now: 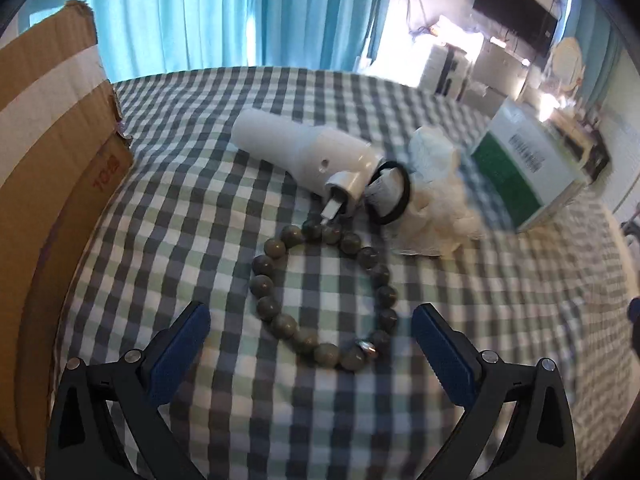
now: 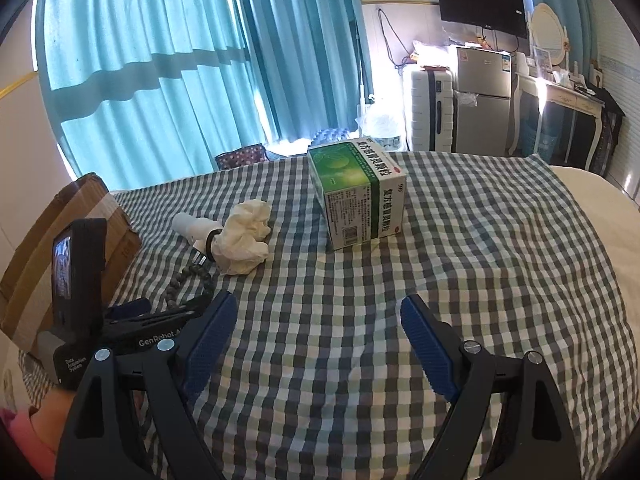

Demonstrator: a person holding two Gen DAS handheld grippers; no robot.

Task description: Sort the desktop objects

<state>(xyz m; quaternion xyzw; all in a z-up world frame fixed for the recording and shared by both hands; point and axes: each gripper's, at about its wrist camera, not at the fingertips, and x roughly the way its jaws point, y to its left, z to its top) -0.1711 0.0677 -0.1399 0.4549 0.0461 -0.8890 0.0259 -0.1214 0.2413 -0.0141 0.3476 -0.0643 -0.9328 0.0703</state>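
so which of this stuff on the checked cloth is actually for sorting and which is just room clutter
For the job:
- bead bracelet
- white charger plug
- black hair tie
- crumpled tissue
- green medicine box
- cardboard box, probably the bin

Just lying about:
- suitcase
- small fridge
- wall screen
- curtains

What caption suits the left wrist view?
Open left hand-held gripper above a bead bracelet on checked cloth, near a white charger.

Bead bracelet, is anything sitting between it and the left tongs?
Nothing visible. The left tongs are open, with the bead bracelet lying on bare checked cloth just ahead. The white charger touches only its far side.
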